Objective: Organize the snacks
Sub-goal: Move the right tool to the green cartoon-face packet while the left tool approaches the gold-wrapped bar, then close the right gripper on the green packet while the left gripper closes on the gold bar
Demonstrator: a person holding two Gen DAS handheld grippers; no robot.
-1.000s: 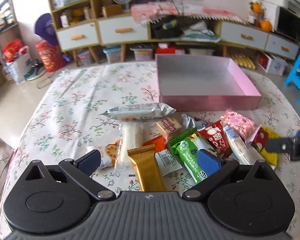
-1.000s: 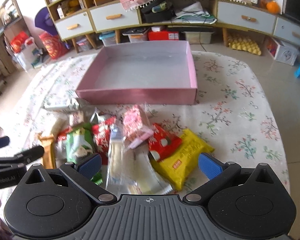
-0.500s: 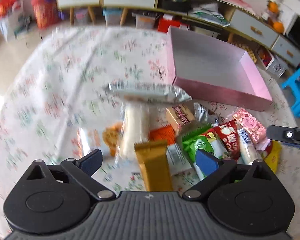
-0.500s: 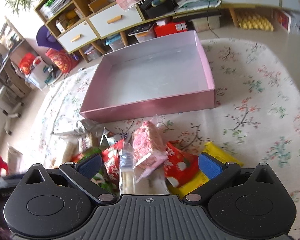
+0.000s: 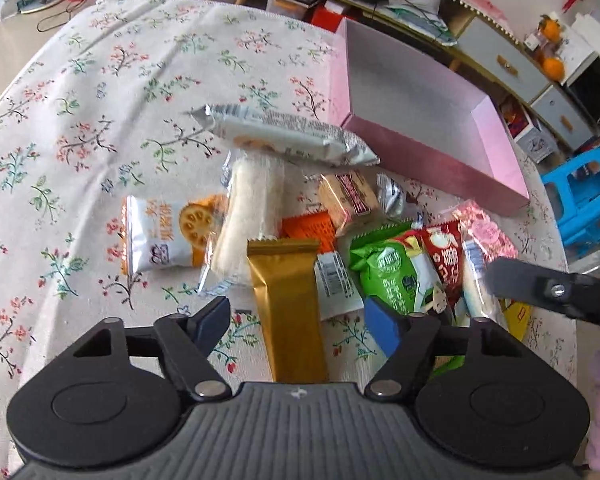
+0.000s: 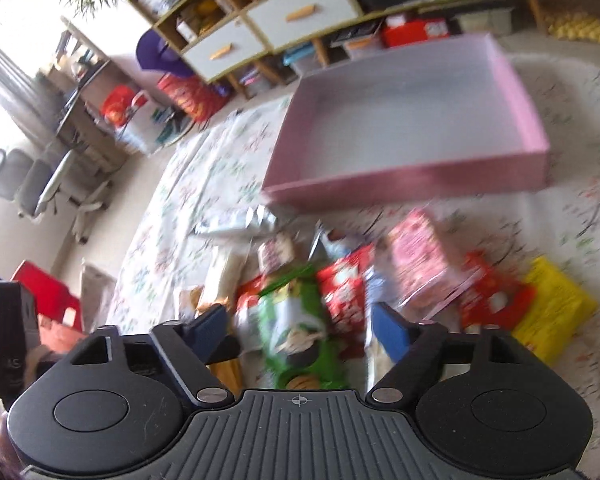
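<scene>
In left wrist view only: gold packet (image 5: 287,304) between left gripper (image 5: 300,320) fingers.

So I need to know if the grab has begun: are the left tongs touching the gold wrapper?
Apart. The left wrist view shows the gold wrapper lying between the open left tongs, tablecloth visible on both sides.

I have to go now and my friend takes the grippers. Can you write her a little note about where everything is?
Left gripper: open, holding nothing, over the near end of the gold bar.
Right gripper: open, holding nothing, above the green packet; that view is blurry.
Pink box: at the far side of the floral tablecloth, no snacks in it.
Snacks: all heaped in front of the box, among them the long white packet and the yellow packet.
Done: nothing packed. Left: every snack goes into the box.
</scene>
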